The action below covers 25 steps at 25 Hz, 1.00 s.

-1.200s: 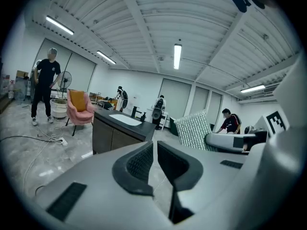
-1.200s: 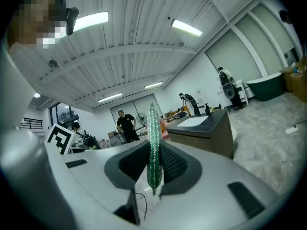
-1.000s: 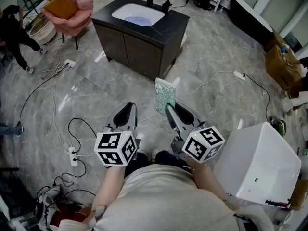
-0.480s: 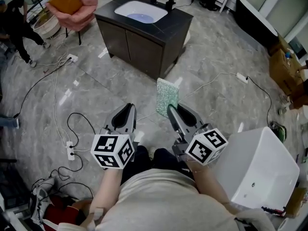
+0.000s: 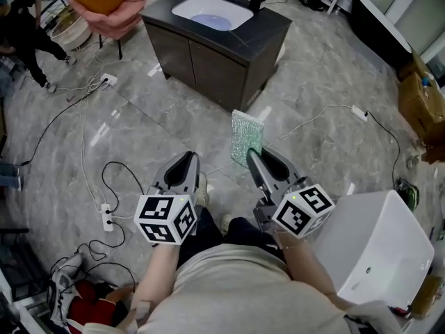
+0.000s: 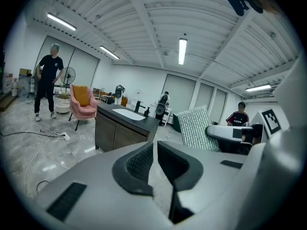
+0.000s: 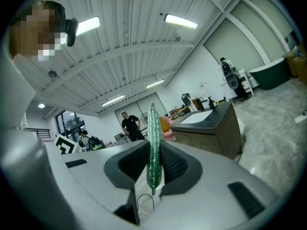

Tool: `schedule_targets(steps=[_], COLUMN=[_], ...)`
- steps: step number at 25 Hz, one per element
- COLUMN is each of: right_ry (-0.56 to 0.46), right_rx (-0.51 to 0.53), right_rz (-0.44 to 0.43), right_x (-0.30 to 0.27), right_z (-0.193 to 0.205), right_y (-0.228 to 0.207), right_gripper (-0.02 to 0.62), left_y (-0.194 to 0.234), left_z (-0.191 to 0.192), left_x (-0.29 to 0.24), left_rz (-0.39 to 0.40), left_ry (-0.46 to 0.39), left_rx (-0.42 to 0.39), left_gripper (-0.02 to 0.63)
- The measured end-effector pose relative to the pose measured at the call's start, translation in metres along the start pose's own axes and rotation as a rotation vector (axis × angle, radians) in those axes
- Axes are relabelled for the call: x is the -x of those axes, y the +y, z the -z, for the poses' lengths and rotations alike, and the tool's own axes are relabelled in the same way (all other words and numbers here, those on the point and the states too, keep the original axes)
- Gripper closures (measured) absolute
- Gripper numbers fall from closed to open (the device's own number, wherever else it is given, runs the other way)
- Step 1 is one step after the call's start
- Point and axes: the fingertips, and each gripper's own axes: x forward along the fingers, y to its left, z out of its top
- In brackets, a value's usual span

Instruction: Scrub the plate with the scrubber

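A grey marbled tile floor carries a dark vanity cabinet at 12 o'clock and a pink armchair at 11. A power strip and black cables lie at 9, and a white tub stands at 4.

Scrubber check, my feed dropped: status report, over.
Right gripper shut on scrubber. Left gripper shut, empty. No plate in view. Sink cabinet ahead, power strip on floor.

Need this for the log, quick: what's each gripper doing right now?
Left gripper: closed, nothing in it.
Right gripper: closed on the scrubber.
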Motion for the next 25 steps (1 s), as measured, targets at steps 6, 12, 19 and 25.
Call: schedule_targets(steps=[6,12,19,25], right_ry=[-0.025,-0.055,-0.086,-0.091], right_rx=[0.015,0.05,0.047,0.062], right_rz=[0.026,0.044,0.072,0.115], right_x=[-0.075,-0.155,-0.217,-0.237], right_z=[-0.027,-0.06,-0.075,-0.087], right_y=[-0.02,-0.024,-0.027,-0.04], right_gripper=[0.514,0.514,0.514,0.514], left_y=[0.049,0.096,0.136,0.158], left_z=[-0.038,-0.096,-0.132,-0.144], left_x=[-0.06,-0.11,-0.147,-0.171], left_rz=[0.042,0.121,0.201,0.199], left_ry=[-0.012,-0.056,-0.084,-0.086], left_rx=[-0.01,-0.05,-0.068,-0.075], left_gripper=[0.565,0.565,0.565,0.563])
